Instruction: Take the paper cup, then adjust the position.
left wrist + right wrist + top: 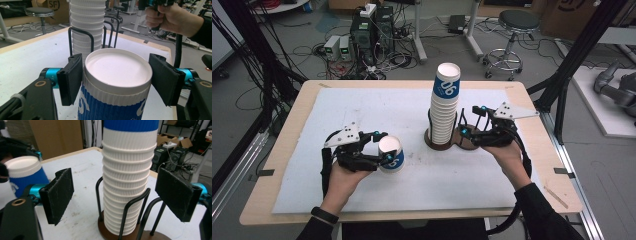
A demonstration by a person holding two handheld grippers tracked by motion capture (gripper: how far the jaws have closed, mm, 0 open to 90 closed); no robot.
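A blue-and-white ribbed paper cup [393,155] stands on the white mat at the left, its closed white end [117,67] facing up. My left gripper [383,147] is shut on it, with both black pads [72,78] pressed against its upper band. A tall stack of the same cups [445,102] rises from a black wire holder on a round brown base [435,145]. My right gripper [468,121] is open just right of the stack. In the right gripper view its pads [58,195] stand wide apart in front of the stack [127,182], not touching it.
The white mat [362,105] covers most of the wooden table [287,130]. The holder has a second, empty wire loop [150,220] on its right side. On the floor beyond the table are a stool [514,25], computers and cables. Black frame posts stand at both sides.
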